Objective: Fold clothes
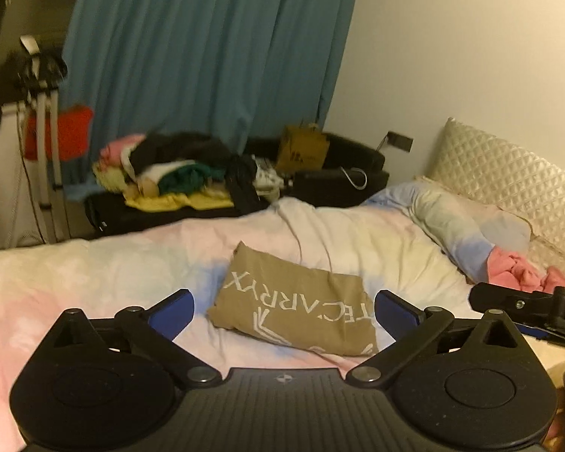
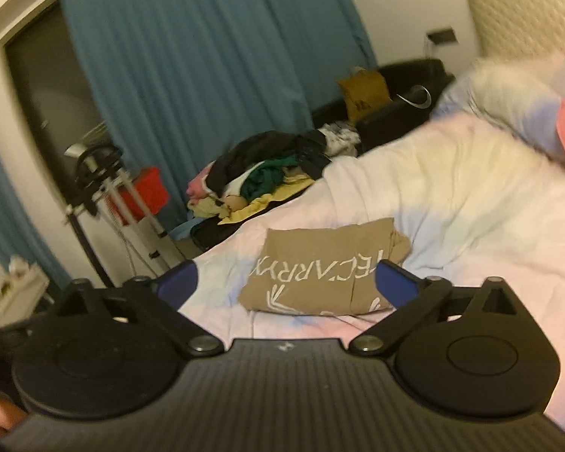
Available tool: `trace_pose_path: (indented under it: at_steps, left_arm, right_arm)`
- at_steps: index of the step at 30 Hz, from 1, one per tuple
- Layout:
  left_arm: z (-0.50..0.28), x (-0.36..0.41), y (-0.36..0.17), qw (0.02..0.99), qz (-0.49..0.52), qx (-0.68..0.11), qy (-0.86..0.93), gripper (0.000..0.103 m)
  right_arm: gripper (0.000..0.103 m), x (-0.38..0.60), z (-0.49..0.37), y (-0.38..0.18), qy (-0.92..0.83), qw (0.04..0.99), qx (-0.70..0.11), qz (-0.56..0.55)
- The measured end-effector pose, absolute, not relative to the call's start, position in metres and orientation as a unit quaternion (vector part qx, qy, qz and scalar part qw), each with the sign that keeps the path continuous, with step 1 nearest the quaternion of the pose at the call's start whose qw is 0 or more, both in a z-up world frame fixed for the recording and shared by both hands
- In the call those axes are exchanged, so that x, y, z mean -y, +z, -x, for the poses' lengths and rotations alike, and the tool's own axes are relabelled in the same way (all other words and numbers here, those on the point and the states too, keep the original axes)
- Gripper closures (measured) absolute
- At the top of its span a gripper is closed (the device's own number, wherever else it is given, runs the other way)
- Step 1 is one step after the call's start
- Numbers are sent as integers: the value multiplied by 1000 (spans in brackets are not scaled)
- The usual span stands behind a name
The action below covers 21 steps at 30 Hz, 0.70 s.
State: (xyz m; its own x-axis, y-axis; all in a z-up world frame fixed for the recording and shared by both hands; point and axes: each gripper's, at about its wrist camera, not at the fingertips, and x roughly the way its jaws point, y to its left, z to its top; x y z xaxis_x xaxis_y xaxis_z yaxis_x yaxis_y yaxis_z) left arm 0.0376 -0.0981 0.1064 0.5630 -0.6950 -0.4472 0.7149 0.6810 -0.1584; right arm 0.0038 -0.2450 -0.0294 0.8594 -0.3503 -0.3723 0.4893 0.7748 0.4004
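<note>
A tan shirt with white lettering lies folded into a compact rectangle on the pale duvet. My left gripper hovers above its near edge, open, blue pads spread wide with nothing between them. In the right wrist view the same folded tan shirt lies just past my right gripper, which is also open and holds nothing. The right gripper's black body shows at the right edge of the left wrist view, close beside the left one. A pink garment lies crumpled near the pillows.
A heap of mixed clothes sits on a black bench beyond the bed, with a brown paper bag. Teal curtains hang behind. A quilted headboard and pillow are at right. A white stand is at left.
</note>
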Motion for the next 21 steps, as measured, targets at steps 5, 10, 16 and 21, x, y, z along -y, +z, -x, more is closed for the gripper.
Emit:
trace_pose_path:
  at_steps: [5,10,16,21]
  left_arm:
    - [-15,77,99,894,-21,-217,-391,0]
    - [5,58,91,904,-22,-190,-383,0]
    - [2,60,72,907,-30,-179,-379,0]
    - [-7,64,56,908,-32,-179,-378,0]
  right_arm:
    - [0,218,9,-40,-237,943,-127,-198]
    - [0,199,11,-53,-248,948,-120,-160]
    - [0,188,0,-64,-260,948,-118,-143]
    - [0,185,-15,-75,-267,946,-126,-137]
